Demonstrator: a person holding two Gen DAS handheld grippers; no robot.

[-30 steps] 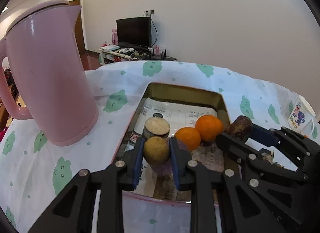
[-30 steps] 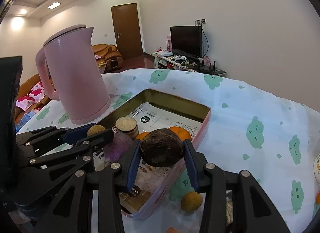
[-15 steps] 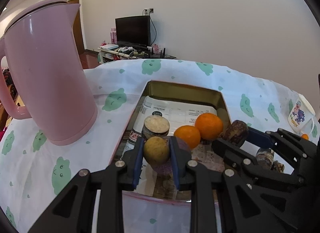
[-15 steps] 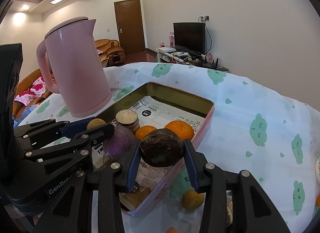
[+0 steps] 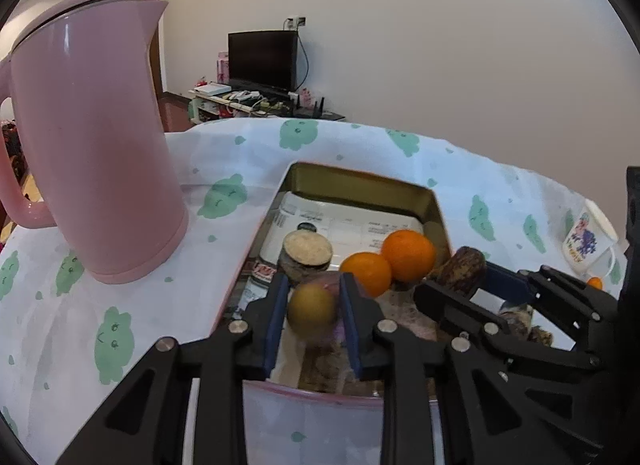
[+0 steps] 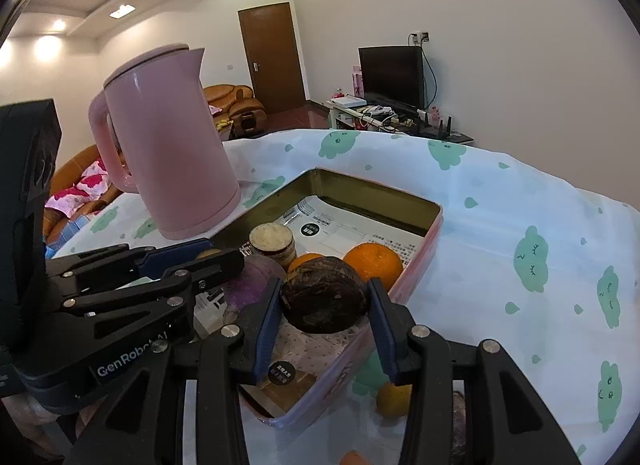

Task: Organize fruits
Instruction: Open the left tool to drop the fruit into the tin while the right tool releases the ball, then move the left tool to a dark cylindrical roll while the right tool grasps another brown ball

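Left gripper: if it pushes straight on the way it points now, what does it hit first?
Likely the purple root lying in the tin right behind the yellow fruit between the opening jaws of the left gripper; beyond it, the cut stump. Depth is unclear.

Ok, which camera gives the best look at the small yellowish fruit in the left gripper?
The left wrist view: the small yellowish fruit sits centred between the left gripper pads, slightly blurred, jaws opening. In the right wrist view only a sliver shows behind that gripper's fingers.
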